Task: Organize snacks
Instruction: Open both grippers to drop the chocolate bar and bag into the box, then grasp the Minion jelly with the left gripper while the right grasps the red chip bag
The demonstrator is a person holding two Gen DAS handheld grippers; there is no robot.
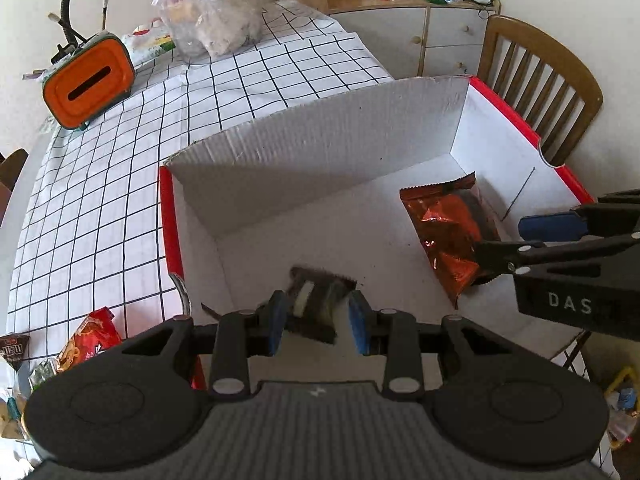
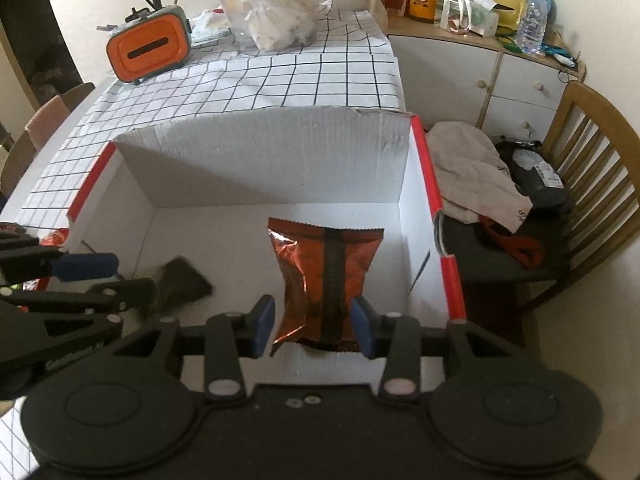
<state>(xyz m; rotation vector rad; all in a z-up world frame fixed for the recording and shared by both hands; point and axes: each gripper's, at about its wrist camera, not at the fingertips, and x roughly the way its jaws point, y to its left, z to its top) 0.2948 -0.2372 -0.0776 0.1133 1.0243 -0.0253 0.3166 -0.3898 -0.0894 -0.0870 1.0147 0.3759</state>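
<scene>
A white cardboard box with red rims (image 1: 520, 120) (image 2: 424, 160) stands on the checked tablecloth. Inside lie a dark snack packet (image 1: 316, 304) (image 2: 180, 280), blurred, and a shiny red-orange foil bag (image 1: 448, 232) (image 2: 324, 276). My left gripper (image 1: 318, 322) is open over the box's near edge, its pads either side of the dark packet without touching it. My right gripper (image 2: 312, 326) is open, its pads apart from the foil bag's sides. It also shows in the left wrist view (image 1: 516, 240) at the right, beside the bag.
More snack packets (image 1: 90, 338) lie on the tablecloth left of the box. An orange tissue box (image 1: 88, 84) (image 2: 150, 50), a lamp and a plastic bag (image 1: 208, 12) stand at the back. A wooden chair (image 2: 592, 184) with clothes and a white cabinet (image 2: 480, 76) are on the right.
</scene>
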